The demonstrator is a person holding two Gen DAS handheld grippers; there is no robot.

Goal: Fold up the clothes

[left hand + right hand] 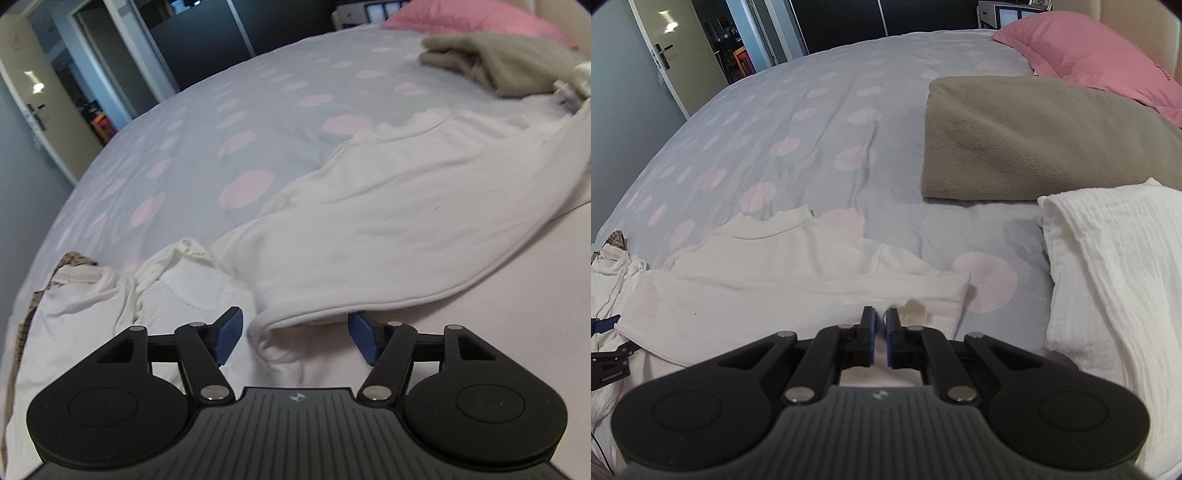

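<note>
On the bed (820, 122), spread with its grey cover of pink dots, lay the white top (798, 295) I was folding, collar toward twelve o'clock and body folded across itself. My right gripper (881, 325) sat at the near hem, its blue pads pressed together with the fabric's edge pinched between them. My left gripper (295, 334) stood with its jaws spread wide; the rolled edge of the same top drooped between the pads without touching either, the cloth running away toward two o'clock. At nine o'clock from that gripper sat a rumpled heap of other white clothes (110, 291), a scrap of checked cloth (74, 258) at its far edge. Seen from my right gripper, a folded tan blanket (1034, 144) lay at one o'clock, a pink pillow (1089, 55) beyond it, and a folded white crinkled cloth (1115, 273) at three o'clock. Small writing on the pillow's edge was too blurred to read.
</note>
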